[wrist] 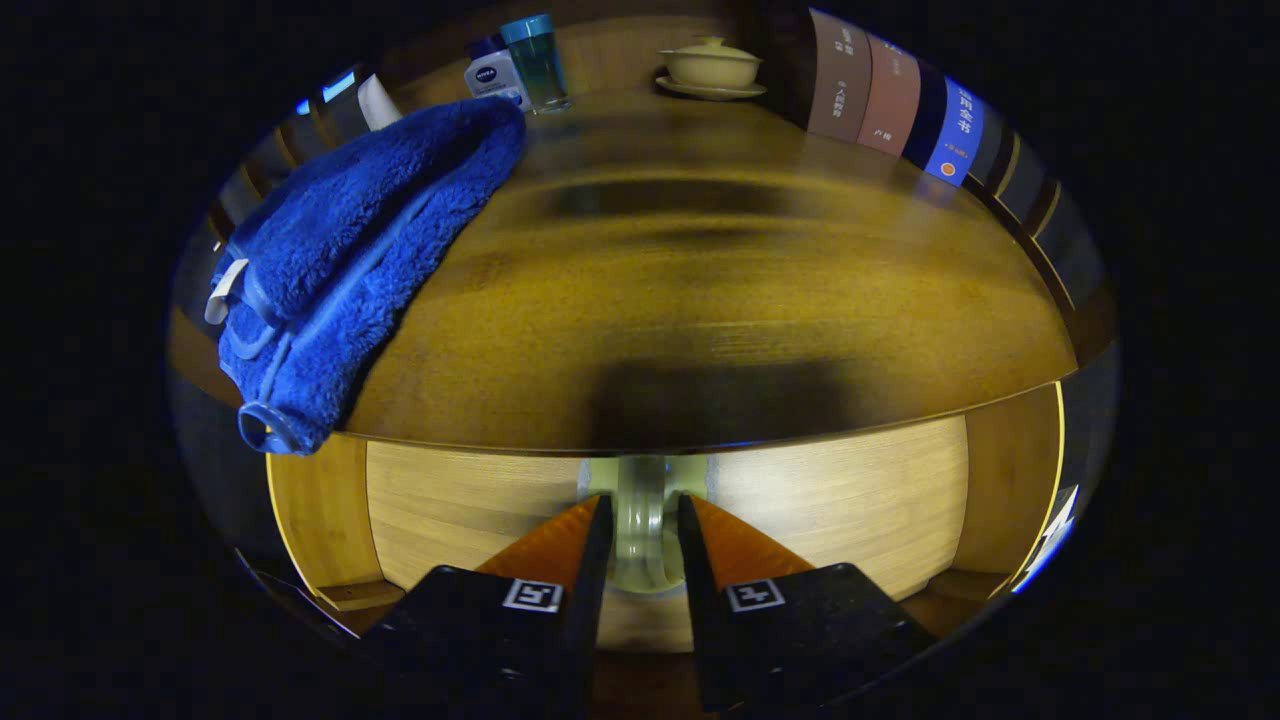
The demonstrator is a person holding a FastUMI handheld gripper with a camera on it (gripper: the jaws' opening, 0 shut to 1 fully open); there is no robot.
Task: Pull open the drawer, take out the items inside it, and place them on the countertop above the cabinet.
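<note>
Gripping the drawer handle [641, 525] is the step in hand: your gripper [641, 530] sits with its two fingers closed narrowly on either side of the pale handle, and both appear to press on it, though the exact contact is partly hidden by the fingers themselves. The handle stands at the middle of the light wooden drawer front [840, 500], directly under the front edge of the counter [720, 300]. The drawer looks shut, its front flush within the cabinet frame, so nothing inside it can be seen yet. Your next move, by this reading, is a straight pull back along the line of the fingers, keeping the grip firm and level so the handle does not slip out. On the counter, a blue towel [350, 260] hangs over the front left corner; a bottle [495, 75] and a blue cup [535, 60] stand at the back edge, a lidded bowl [712, 65] on a saucer beside them, and books [890, 95] at the back right corner. The middle of the counter is bare for the items.
</note>
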